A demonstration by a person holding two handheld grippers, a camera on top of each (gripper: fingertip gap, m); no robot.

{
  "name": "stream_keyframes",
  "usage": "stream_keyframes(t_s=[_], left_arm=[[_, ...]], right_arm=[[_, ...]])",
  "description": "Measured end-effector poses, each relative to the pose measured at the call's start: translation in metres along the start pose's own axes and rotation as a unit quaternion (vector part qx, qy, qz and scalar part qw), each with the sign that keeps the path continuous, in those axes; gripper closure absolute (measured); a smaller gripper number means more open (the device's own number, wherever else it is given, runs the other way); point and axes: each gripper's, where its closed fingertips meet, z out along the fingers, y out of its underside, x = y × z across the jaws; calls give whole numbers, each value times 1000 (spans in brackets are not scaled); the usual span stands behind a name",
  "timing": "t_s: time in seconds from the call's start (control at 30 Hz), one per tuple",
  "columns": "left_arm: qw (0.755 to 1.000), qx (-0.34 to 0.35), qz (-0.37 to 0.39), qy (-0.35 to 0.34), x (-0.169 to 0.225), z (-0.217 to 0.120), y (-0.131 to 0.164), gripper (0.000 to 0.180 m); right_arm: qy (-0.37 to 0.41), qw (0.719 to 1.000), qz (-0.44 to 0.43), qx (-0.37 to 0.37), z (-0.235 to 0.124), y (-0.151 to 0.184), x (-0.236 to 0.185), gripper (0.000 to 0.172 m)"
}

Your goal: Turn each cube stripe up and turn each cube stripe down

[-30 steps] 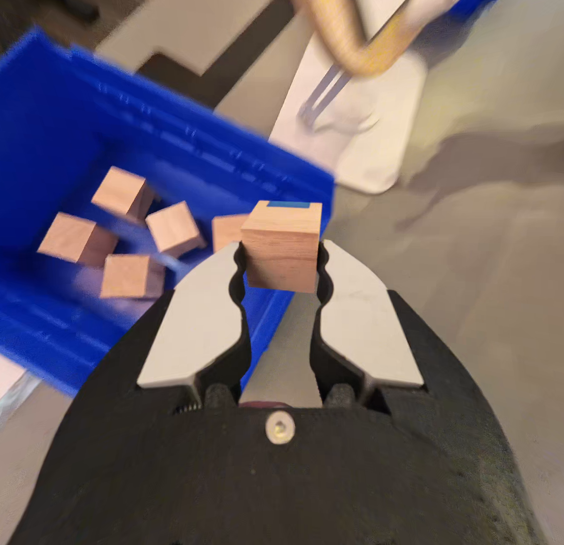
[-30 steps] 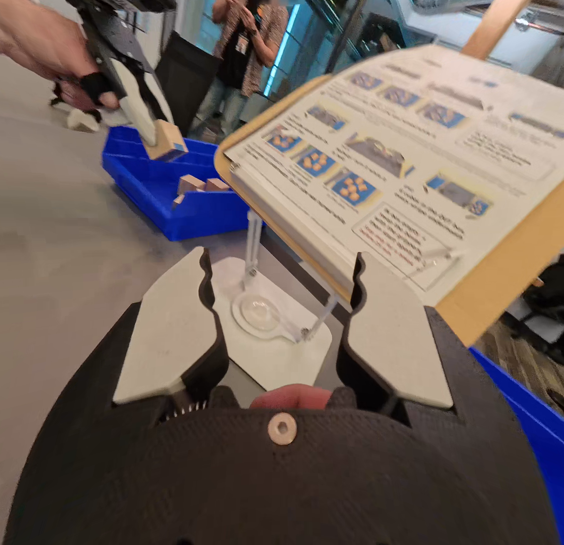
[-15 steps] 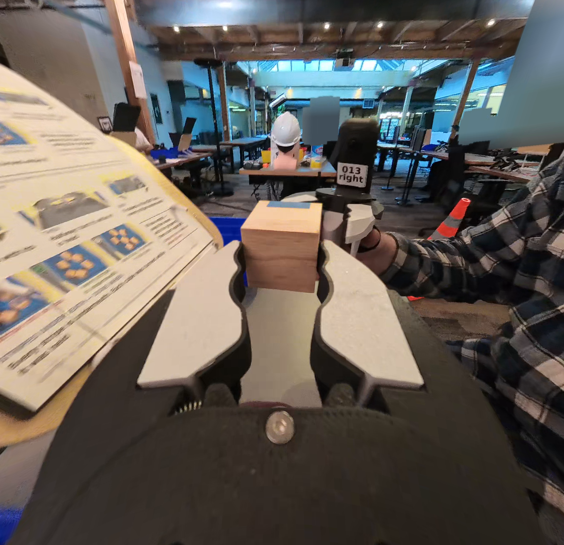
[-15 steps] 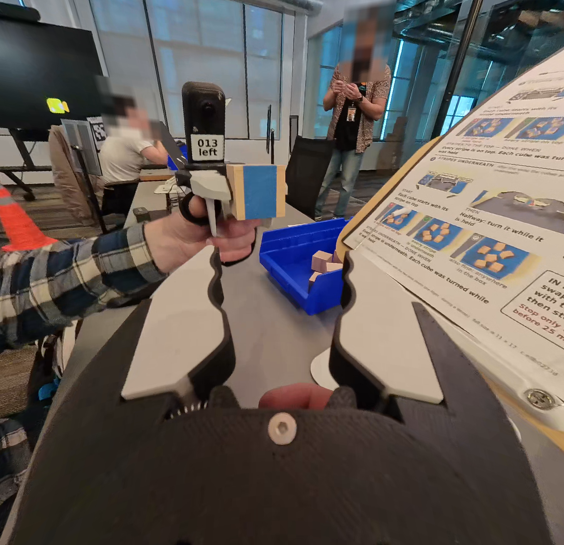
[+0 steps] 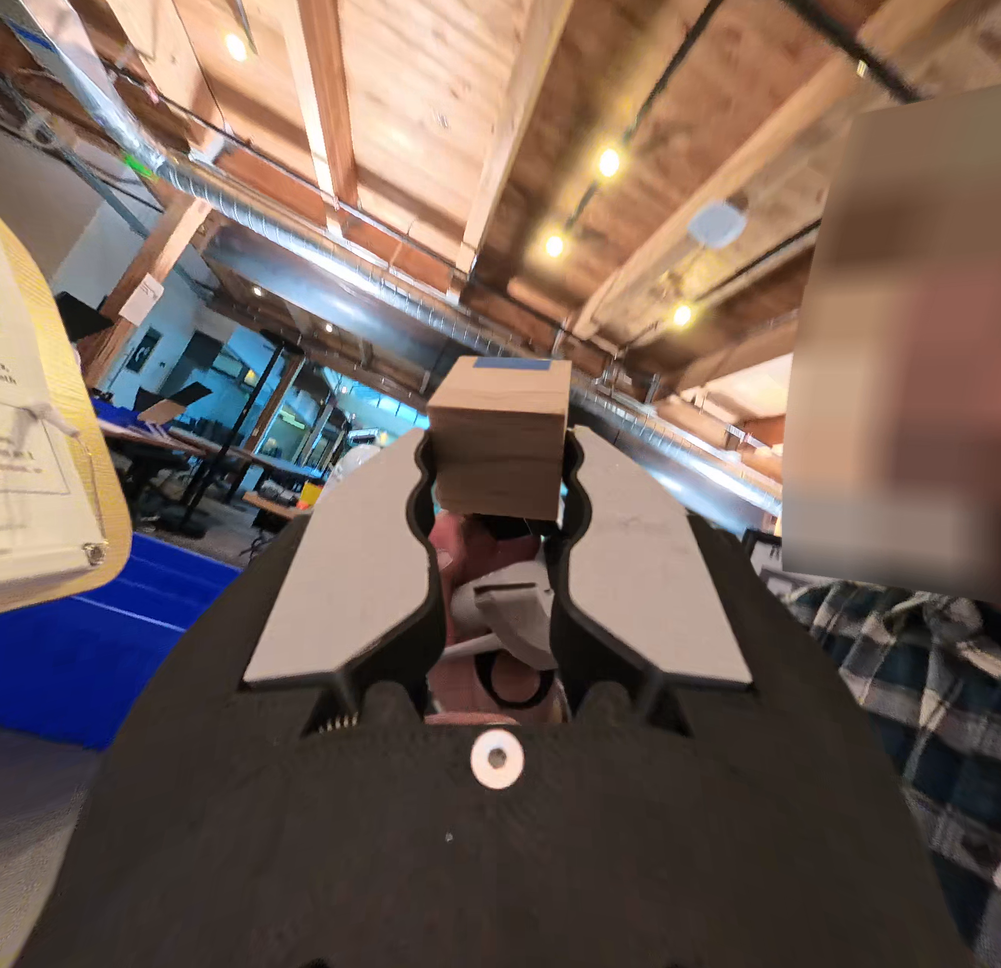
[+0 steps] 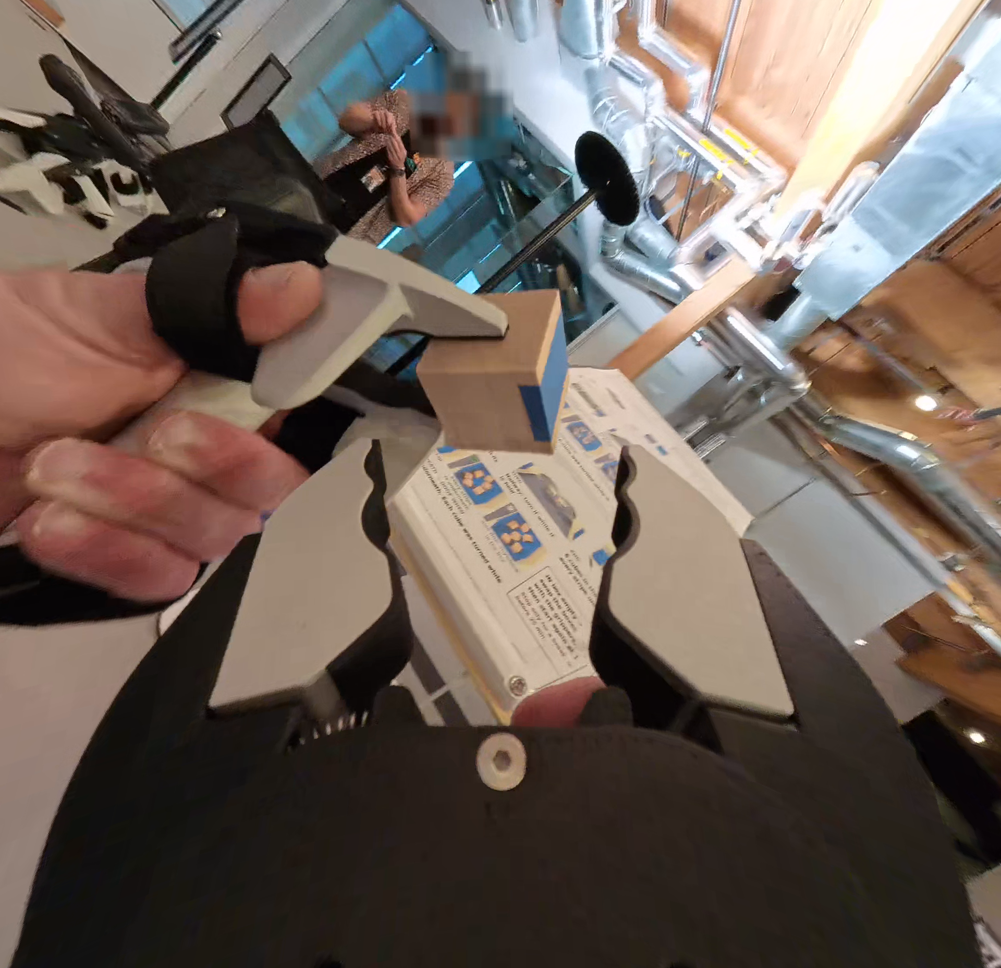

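My left gripper [image 5: 497, 443] is shut on a wooden cube [image 5: 498, 443] with a blue stripe [image 5: 512, 364] on its far face, held up in the air with the view tilted toward the ceiling. In the right wrist view the same cube [image 6: 487, 394] sits in the left gripper's fingers [image 6: 411, 313], its blue stripe [image 6: 550, 389] facing right. My right gripper [image 6: 498, 459] is open and empty, its fingertips just below the cube without touching it. Part of the right gripper [image 5: 509, 611] shows between my left fingers.
An instruction sheet on a wooden board [image 6: 514, 552] stands behind the cube, also at the left edge [image 5: 49, 454]. A blue bin [image 5: 81, 644] lies at lower left. A person's hand [image 6: 108, 427] holds the left gripper; a plaid sleeve [image 5: 894, 698] is at right. A person [image 6: 401, 172] stands far off.
Both grippers have tilted upward and drawn close together. The left lifted the cube from the bin area and kept hold of it. The right jaws opened a little wider and came up under the cube.
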Motion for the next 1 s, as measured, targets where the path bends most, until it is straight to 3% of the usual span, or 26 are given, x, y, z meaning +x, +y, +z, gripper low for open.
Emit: stream_keyframes(t_s=[0.2, 0.37, 0.77, 0.93, 1.0], left_arm=[[997, 51, -63, 16, -6, 11, 25, 135], [992, 83, -90, 18, -11, 13, 31, 135], [991, 92, -93, 31, -11, 14, 29, 136], [990, 87, -96, 60, -4, 14, 29, 136], [990, 76, -95, 66, -2, 14, 32, 136]], right_arm=[[4, 999, -45, 6, -2, 4, 0, 96], [10, 996, -90, 17, -8, 4, 2, 126], [-51, 996, -67, 27, -13, 5, 0, 118], [-154, 987, -19, 38, -22, 2, -1, 106], [-206, 977, 17, 55, -29, -4, 11, 111]])
